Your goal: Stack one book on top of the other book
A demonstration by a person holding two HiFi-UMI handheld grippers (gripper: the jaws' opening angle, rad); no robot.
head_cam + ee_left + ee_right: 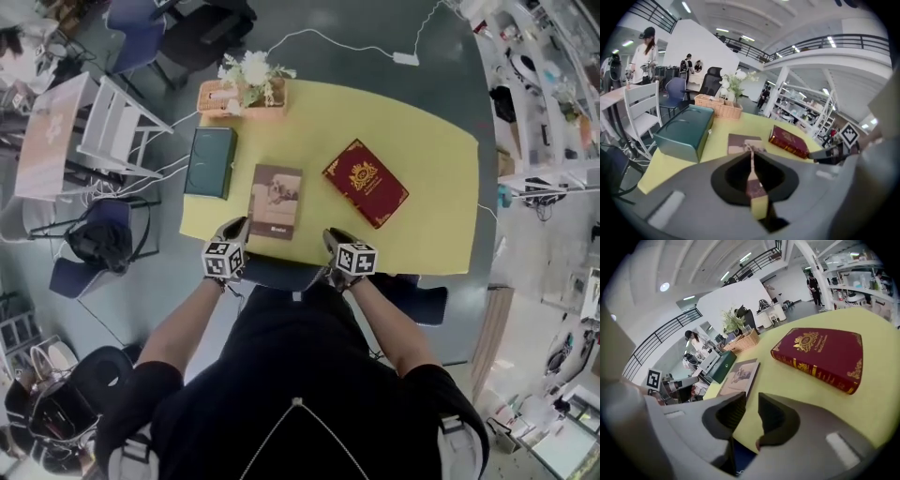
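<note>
Two books lie flat and apart on the yellow table. The brown book is in the middle. The red book with gold ornament lies to its right, turned at an angle. My left gripper hovers at the near table edge, pointing at the brown book; its jaws are together with nothing between them. My right gripper hovers at the near edge below the red book, a narrow gap between its jaws, holding nothing.
A dark green box sits on the table's left side. Behind it stands a wicker basket with white flowers. Chairs stand left of the table. A blue chair seat is under the near edge.
</note>
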